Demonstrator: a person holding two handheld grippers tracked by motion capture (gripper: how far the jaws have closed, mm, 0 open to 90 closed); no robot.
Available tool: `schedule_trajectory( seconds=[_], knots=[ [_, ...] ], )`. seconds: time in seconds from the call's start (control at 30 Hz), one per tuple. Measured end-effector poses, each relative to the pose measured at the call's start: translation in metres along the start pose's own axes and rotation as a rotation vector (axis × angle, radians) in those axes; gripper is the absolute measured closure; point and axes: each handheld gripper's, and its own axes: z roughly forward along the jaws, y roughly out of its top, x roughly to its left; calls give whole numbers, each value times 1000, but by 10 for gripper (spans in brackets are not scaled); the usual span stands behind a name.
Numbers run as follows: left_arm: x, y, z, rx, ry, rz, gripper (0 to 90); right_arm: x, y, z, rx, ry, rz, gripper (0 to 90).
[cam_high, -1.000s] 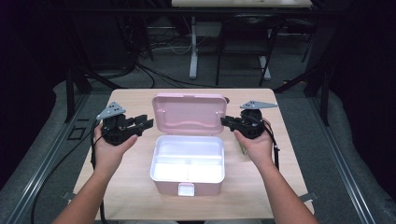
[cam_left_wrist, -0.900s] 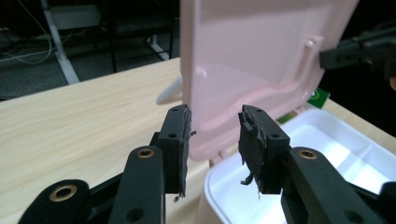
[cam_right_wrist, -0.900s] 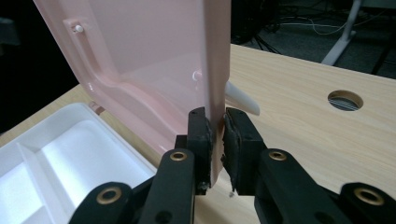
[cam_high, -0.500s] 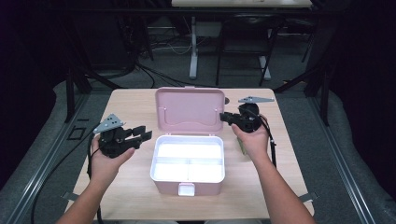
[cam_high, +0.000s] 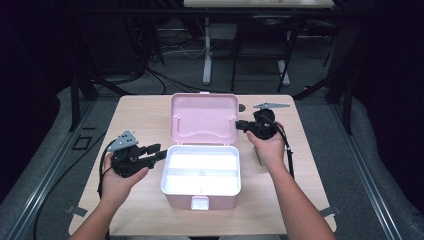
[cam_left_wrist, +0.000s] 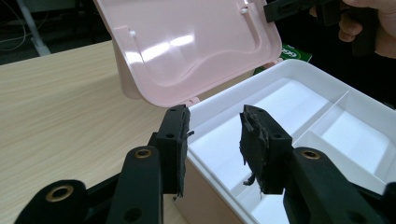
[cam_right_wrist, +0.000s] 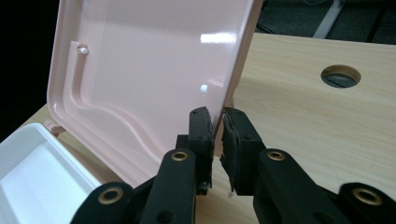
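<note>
Box (cam_high: 201, 175): pink, open, white divided tray inside, at the middle of the table (cam_high: 140, 115).
Lid (cam_high: 204, 119): upright at the box's far edge.
Right gripper (cam_high: 239, 125): at the lid's right edge; fingers (cam_right_wrist: 201, 128) clamped on that rim.
Left gripper (cam_high: 161, 151): just left of the box's near-left corner; fingers (cam_left_wrist: 175, 140) apart, holding nothing, the box's rim showing between them.

Table (cam_high: 140, 125) lit from above, room around it near black. White tray of the box (cam_high: 200, 172) blown out in the high view, detail lost. Glare patches on the pink lid (cam_left_wrist: 187, 51) just above the tray. Jaws closest to both gripper cameras soft; high view slightly grainy.
</note>
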Motion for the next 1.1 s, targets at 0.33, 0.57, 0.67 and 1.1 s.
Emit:
schedule_trajectory(
  seconds=[0.33,0.57,0.67,1.1],
  knots=[
    [0,1,0,-1,1,6,611,1,0,2,5,12,12,778],
    [0,3,-2,1,6,10,613,9,-1,-1,21,-7,-34,726],
    [0,5,-3,5,7,12,613,11,-2,-3,27,1,-50,702],
    [0,11,-3,13,18,17,612,23,-13,-34,-3,-38,-94,602]
  ],
)
